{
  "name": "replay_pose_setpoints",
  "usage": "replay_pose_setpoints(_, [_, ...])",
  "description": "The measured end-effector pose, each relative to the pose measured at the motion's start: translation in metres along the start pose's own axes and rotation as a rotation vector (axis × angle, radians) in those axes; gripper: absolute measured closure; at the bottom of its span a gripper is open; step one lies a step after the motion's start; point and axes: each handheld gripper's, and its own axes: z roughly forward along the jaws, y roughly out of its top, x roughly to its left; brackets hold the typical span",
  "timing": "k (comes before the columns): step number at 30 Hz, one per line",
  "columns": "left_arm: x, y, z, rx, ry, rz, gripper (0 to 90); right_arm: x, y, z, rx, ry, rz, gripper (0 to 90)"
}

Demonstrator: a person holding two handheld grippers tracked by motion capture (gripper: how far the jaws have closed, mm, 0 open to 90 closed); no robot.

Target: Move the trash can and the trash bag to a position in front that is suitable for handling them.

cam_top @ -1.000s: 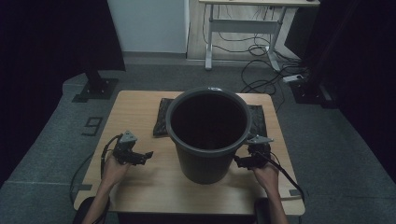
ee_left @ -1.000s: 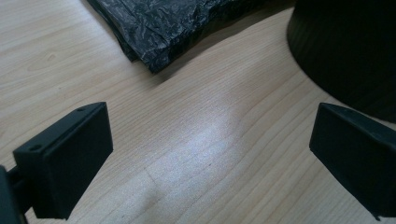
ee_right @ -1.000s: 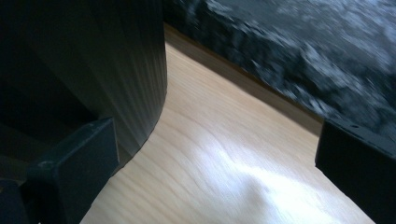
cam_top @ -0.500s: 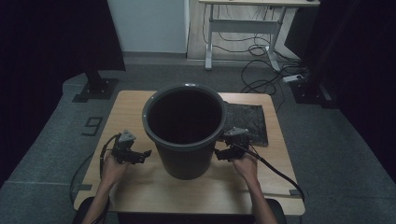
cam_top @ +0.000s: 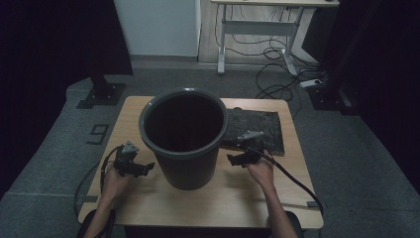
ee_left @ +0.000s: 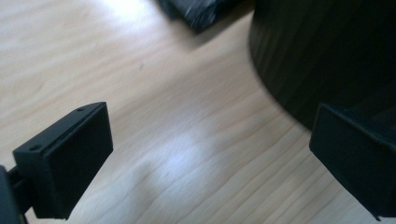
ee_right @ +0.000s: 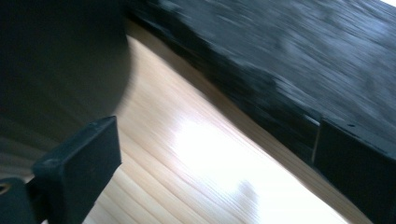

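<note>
bucket [cam_top: 183, 136] upright, mid-worktop [cam_top: 148, 203], toward left edge | left gripper [cam_top: 141, 168] wide, empty, just left of wall | right gripper [cam_top: 236, 159] wide, empty, just right, similarly near | mat [cam_top: 257, 130] behind right

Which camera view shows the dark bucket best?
The high view: the whole bucket stands upright on the table, rim and inside visible. The left gripper view shows part of its ribbed wall; the right gripper view shows a blurred dark wall.
</note>
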Motion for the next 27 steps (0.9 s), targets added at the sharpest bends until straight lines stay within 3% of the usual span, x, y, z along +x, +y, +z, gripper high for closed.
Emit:
replay_pose_setpoints(1, [0.003,-0.004,0.001,0.014,0.002,-0.003,0.0,-0.01,-0.005,-0.005,0.008,-0.018,0.017,3.3])
replay_pose_setpoints(2, [0.007,-0.009,0.003,0.03,0.013,-0.004,0.0,-0.03,-0.015,-0.015,0.018,-0.044,0.05,10.0])
replay_pose_setpoints(6, [0.012,-0.015,0.008,0.046,0.027,-0.014,0.0,-0.063,-0.028,-0.03,0.038,-0.102,0.101,11.5])
replay_pose_setpoints(10, [0.014,-0.017,0.012,0.061,0.036,-0.014,0.0,-0.086,-0.032,-0.039,0.055,-0.166,0.142,12.9])
replay_pose_setpoints(11, [0.014,-0.019,0.015,0.071,0.041,-0.009,0.0,-0.1,-0.032,-0.042,0.064,-0.21,0.162,18.0])
replay_pose_setpoints(14, [0.016,-0.02,0.015,0.07,0.023,-0.021,0.0,-0.112,-0.032,-0.043,0.064,-0.235,0.195,25.4])
replay_pose_setpoints(17, [0.017,-0.021,0.017,0.063,0.009,-0.036,0.0,-0.132,-0.033,-0.032,0.093,-0.272,0.23,32.3])
replay_pose_setpoints(20, [0.017,-0.021,0.017,0.066,0.008,-0.034,0.0,-0.14,-0.036,-0.024,0.111,-0.293,0.244,31.8])
replay_pose_setpoints(21, [0.018,-0.021,0.016,0.066,0.008,-0.034,0.0,-0.146,-0.039,-0.017,0.124,-0.295,0.255,27.4])
replay_pose_setpoints(24, [0.018,-0.021,0.017,0.066,0.007,-0.034,0.0,-0.153,-0.043,-0.004,0.132,-0.274,0.275,26.0])
replay_pose_setpoints(26, [0.018,-0.021,0.017,0.066,0.007,-0.034,0.0,-0.155,-0.044,0.004,0.162,-0.273,0.273,31.5])
replay_pose_setpoints(27, [0.017,-0.021,0.017,0.066,0.007,-0.034,0.0,-0.157,-0.047,0.008,0.163,-0.256,0.297,42.7])
